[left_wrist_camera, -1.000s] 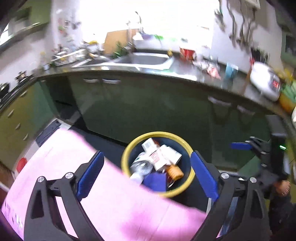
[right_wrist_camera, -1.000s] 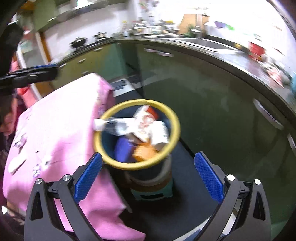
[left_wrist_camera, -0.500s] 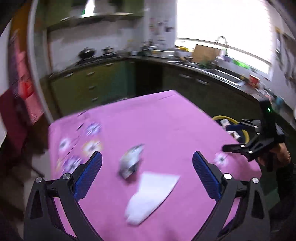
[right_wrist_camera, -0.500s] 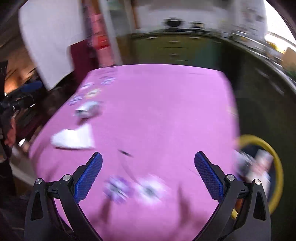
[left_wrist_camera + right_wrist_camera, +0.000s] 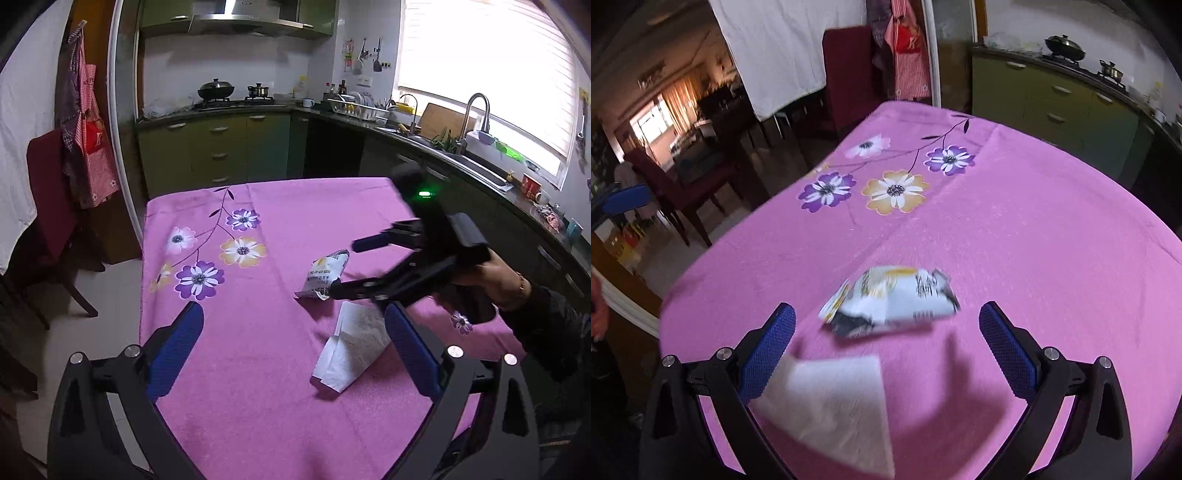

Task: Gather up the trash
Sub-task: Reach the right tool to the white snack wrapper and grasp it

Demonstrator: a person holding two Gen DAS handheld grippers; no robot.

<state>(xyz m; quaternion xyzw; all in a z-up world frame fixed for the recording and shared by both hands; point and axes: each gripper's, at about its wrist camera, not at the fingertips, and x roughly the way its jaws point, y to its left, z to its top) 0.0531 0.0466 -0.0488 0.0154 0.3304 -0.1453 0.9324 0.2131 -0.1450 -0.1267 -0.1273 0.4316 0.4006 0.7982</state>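
Note:
A crumpled white snack wrapper (image 5: 325, 275) (image 5: 892, 299) lies on the pink flowered tablecloth (image 5: 258, 387). A white paper napkin (image 5: 351, 350) (image 5: 838, 406) lies beside it, nearer me. My left gripper (image 5: 291, 350) is open and empty above the table, with the napkin near its right finger. My right gripper (image 5: 886, 345) is open and empty, hovering just behind the wrapper; it also shows in the left wrist view (image 5: 347, 266), its fingers on either side of the wrapper.
The table's left edge drops to the floor (image 5: 110, 295). A dark red chair (image 5: 51, 206) stands at the left. Green kitchen cabinets (image 5: 221, 151) and a counter with a sink (image 5: 469, 147) run behind and to the right.
Both grippers have swung away from the yellow-rimmed trash bin to the table. The right gripper has come close over the wrapper. Both stay open.

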